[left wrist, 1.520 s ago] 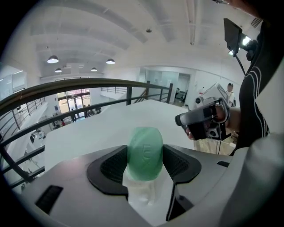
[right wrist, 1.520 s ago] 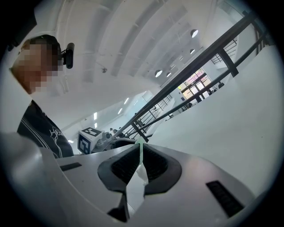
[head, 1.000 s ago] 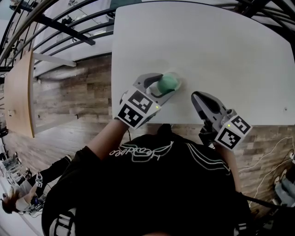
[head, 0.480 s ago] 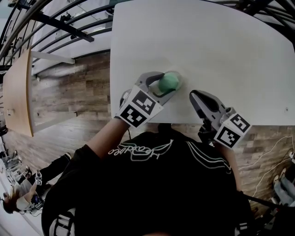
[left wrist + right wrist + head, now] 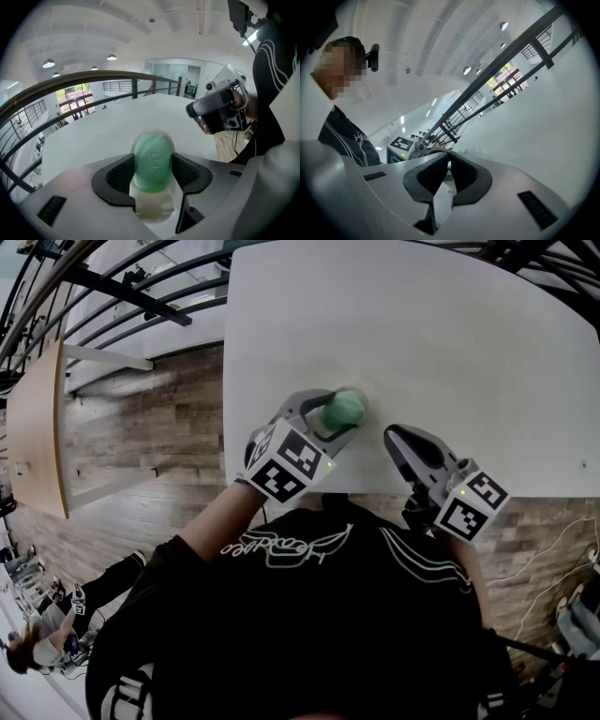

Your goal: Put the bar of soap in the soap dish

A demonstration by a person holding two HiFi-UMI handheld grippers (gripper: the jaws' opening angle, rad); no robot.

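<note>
looking down through the head view, i see a white table point(image 5: 422, 324) with both grippers near its close edge, and wood floor point(image 5: 141, 437) to the left of it.

my left gripper point(image 5: 342, 412) points down at a slant toward the tabletop. its jaws are closed on the bar of soap point(image 5: 153, 161), a pale green oval with letters pressed into its face. in the left gripper view the dark pads point(image 5: 121, 176) touch the bar on both sides, and the bar stands on end between them.

the soap dish point(image 5: 150, 208) is a pale, cloudy, see-through piece directly under the bar, and its rim shows as a faint halo around the green. the lower end of the bar is down in the dish. i cannot tell whether it rests on the bottom.

my right gripper point(image 5: 449, 161) sits to the right, apart from the dish, at the table edge. its jaws are pressed together with nothing between them.

each gripper carries a black and white marker cube point(image 5: 289, 463). my black top point(image 5: 309, 615) with white lines fills the lower part of the head view.
</note>
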